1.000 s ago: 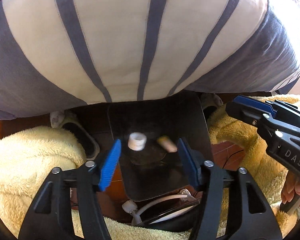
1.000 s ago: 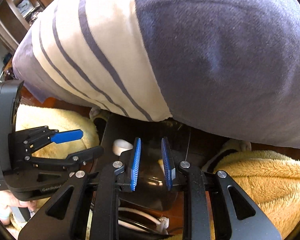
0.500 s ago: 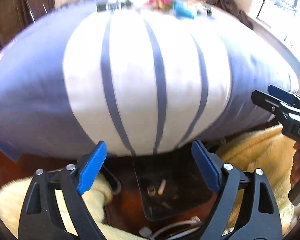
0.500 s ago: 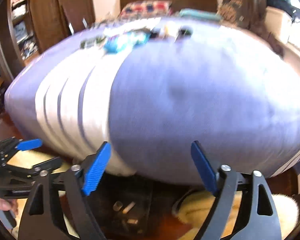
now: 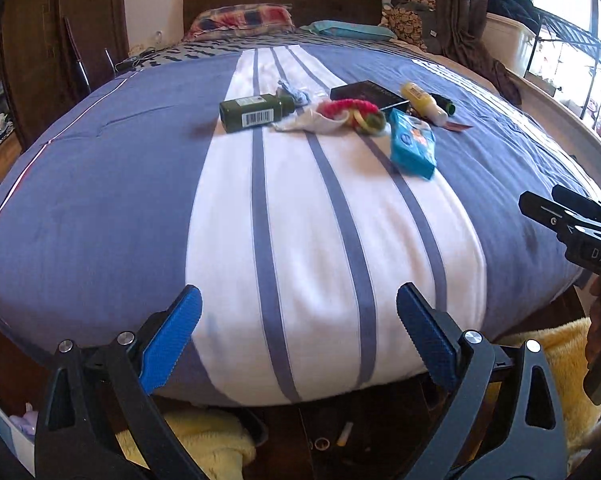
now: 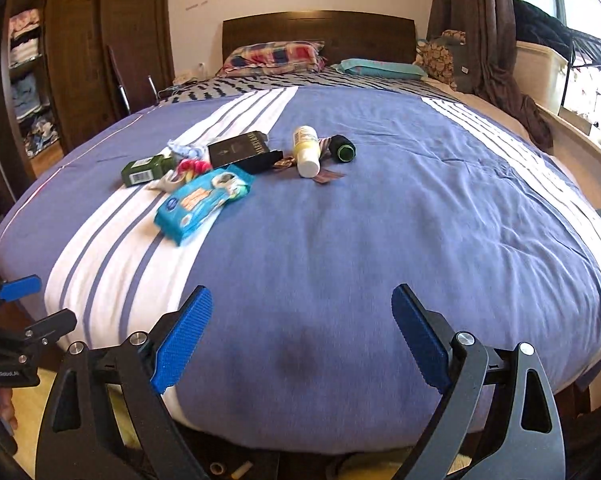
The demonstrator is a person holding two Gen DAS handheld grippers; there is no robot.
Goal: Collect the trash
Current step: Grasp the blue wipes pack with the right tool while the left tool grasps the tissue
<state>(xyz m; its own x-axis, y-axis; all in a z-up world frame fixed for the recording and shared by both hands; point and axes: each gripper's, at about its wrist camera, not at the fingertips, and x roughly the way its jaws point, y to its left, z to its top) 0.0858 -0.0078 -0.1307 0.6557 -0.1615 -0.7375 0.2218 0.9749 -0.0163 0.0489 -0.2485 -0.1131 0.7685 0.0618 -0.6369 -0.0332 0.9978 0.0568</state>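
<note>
Left gripper point(image 5: 298, 332) and right gripper point(image 6: 302, 334): jaws opening, wide apart, nothing between them, above the near edge of the bed point(image 5: 100, 200). Trash lies mid-bed in a cluster: blue wipes pack point(image 5: 413, 142) nearest, green bottle point(image 5: 256, 112) at left, black box point(image 5: 366, 94) and yellow bottle point(image 5: 422, 103) farther back.

The left gripper point(image 5: 298, 338) fills the lower frame, jaws opening with nothing between its blue fingers point(image 5: 172, 340). Above them spreads a striped bed point(image 5: 100, 184). At upper centre lie a green bottle point(image 5: 256, 112), a blue packet point(image 5: 412, 142), a yellow bottle point(image 5: 422, 102) and a black box point(image 5: 366, 94).
</note>
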